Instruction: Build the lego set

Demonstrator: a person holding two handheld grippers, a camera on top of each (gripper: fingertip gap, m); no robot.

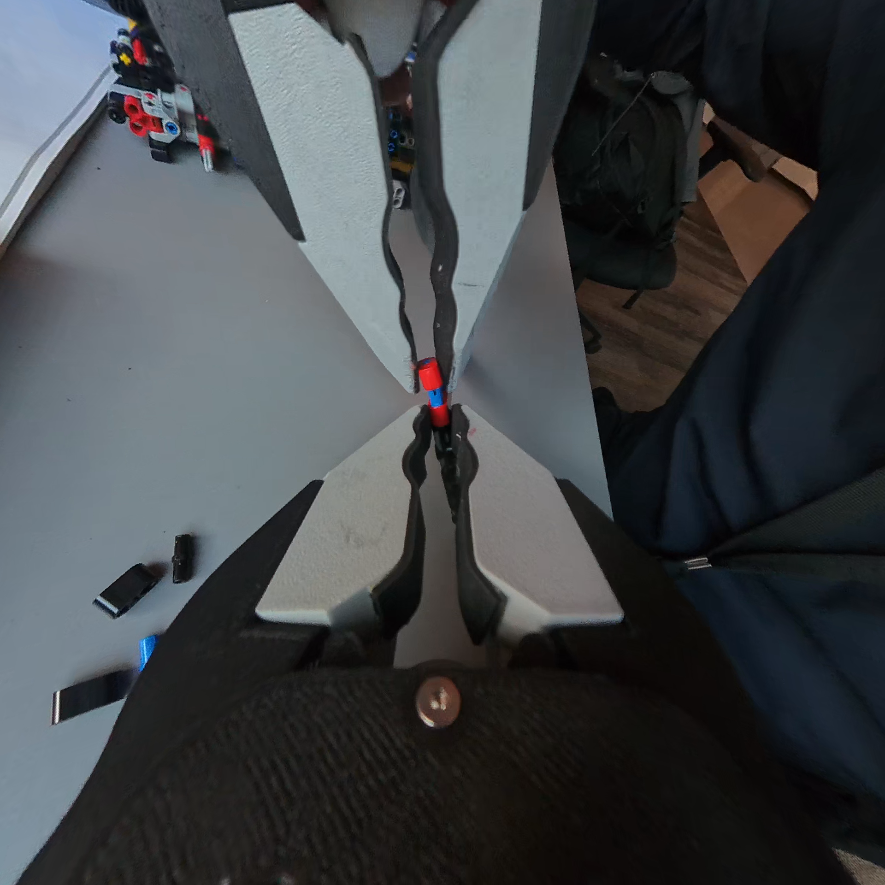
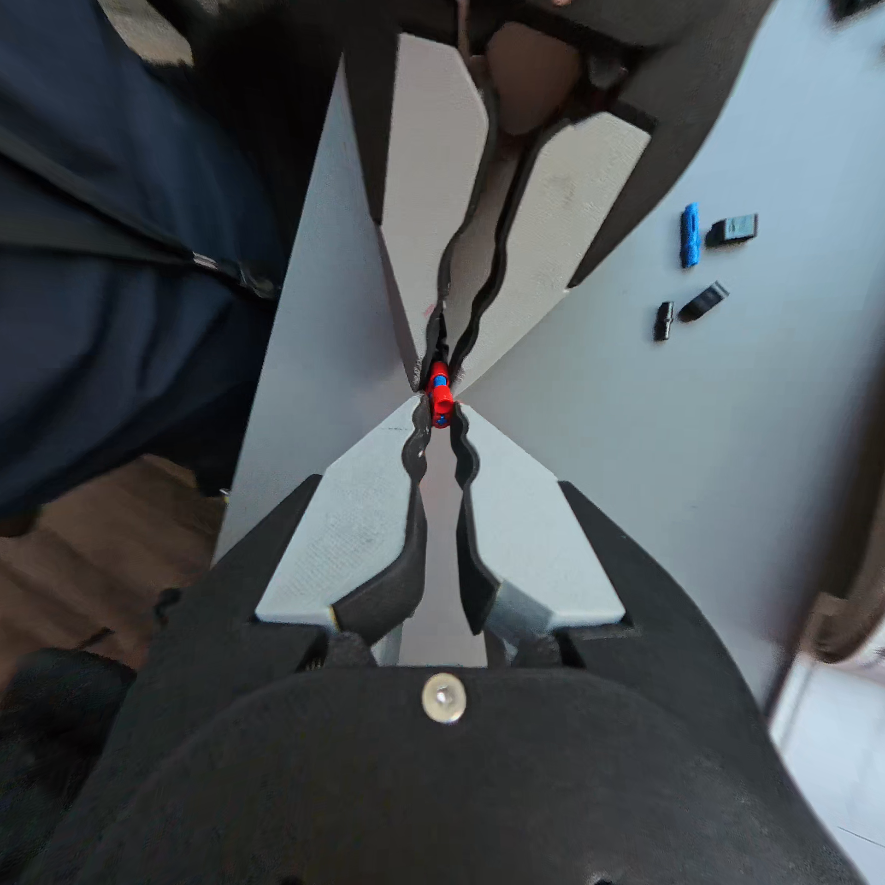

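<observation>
Both grippers meet tip to tip above the grey table (image 1: 143, 383). Between them is a small assembly: two red sleeves joined by a blue pin (image 1: 435, 397). My left gripper (image 1: 439, 415) is shut on the near red sleeve (image 1: 438, 415), with a black part just behind it between the pads. My right gripper (image 1: 431, 378) comes in from above and is shut on the far red sleeve (image 1: 427, 375). In the right wrist view my right gripper (image 2: 441, 414) pinches its red sleeve (image 2: 440, 407), the blue pin (image 2: 439, 381) shows beyond it, and the left gripper (image 2: 438, 368) grips the other end.
Loose black pieces (image 1: 125, 590) (image 1: 182, 558) and a blue piece (image 1: 147, 651) lie on the table at lower left; they also show in the right wrist view (image 2: 732, 229) (image 2: 689, 234). A toy-brick model (image 1: 153, 110) stands at the far left. A person's dark blue clothing (image 1: 766, 431) is beside the table edge.
</observation>
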